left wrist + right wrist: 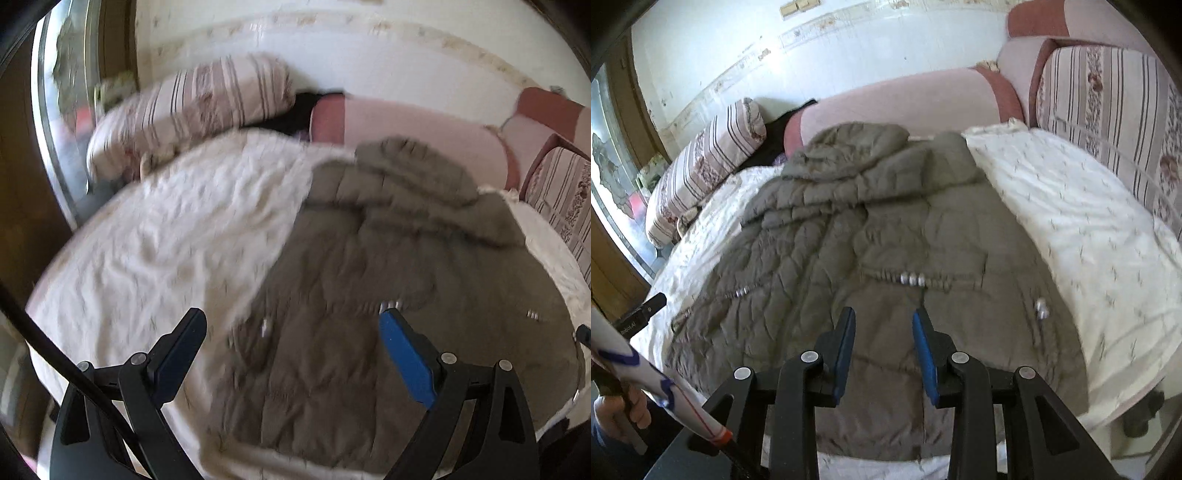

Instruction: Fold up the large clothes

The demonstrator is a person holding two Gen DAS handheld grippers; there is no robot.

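Two grippers hang above a quilted olive jacket (871, 236) spread on the white bedspread (1082, 206). Left gripper (293, 325): fingers wide apart, empty. Right gripper (884, 321): fingers narrowly parted, empty. Striped pillow (184, 110) lies beyond, by the wall.

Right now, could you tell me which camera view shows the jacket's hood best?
The right wrist view: the hood lies sharp and unobstructed at the far end of the olive jacket. The left wrist view shows the same hood, but blurred and pushed toward the upper right.
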